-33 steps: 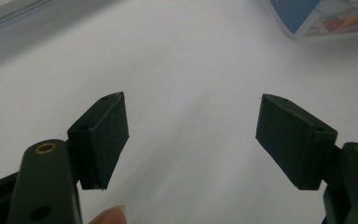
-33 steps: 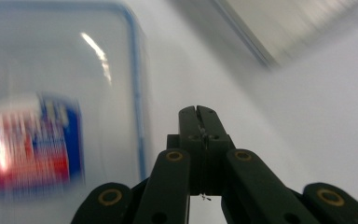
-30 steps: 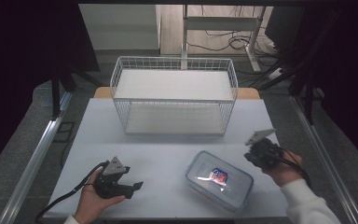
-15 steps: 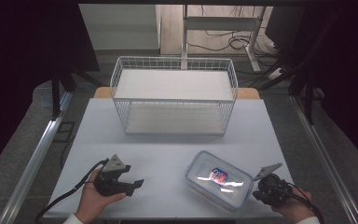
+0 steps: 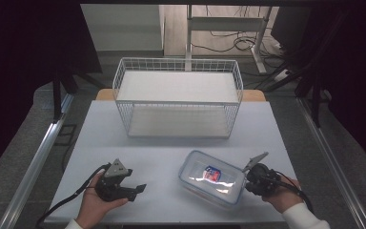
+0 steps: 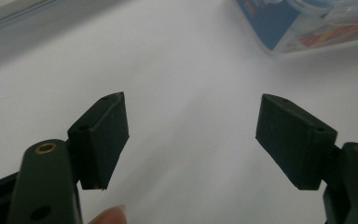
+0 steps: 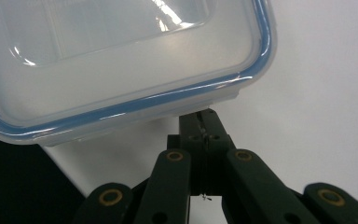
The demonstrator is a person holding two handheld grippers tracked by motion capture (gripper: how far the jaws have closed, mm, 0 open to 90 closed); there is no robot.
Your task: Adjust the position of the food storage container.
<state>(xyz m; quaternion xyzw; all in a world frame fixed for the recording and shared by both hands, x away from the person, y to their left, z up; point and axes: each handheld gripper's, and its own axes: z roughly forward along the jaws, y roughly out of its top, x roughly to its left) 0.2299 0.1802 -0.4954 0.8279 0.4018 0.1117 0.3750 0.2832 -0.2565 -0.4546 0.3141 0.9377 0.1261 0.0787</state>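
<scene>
Container: the clear plastic food container [image 5: 213, 178] is sitting near the front edge of the tabletop [image 5: 171, 152], right of the middle, turned a little askew, with its blue-rimmed lid on and a small printed pack showing through it.
Right gripper: you are holding the right gripper [image 7: 208, 122] with its jaws pressed together and nothing between them, the tip sitting just under the container's lid edge, at the corner nearest the tabletop's front right corner; whether it is touching the plastic I cannot tell.
Left gripper: you are resting the left gripper [image 6: 191, 135] near the front left corner of the tabletop, jaws standing apart around bare table, well apart from the container.
Basket: the white wire basket [image 5: 178, 98] is waiting at the back edge of the tabletop.
Handling: you are likely dealing with a light, stiff box; the smooth, glossy plastic will probably slip on the tabletop and under the pads.
Where to take hold: you are best off pinching a side wall together with the lid rim, or a lid flap, rather than the flat top.
Risk: pushing with closed jaws may simply be skating the box toward the front edge.
</scene>
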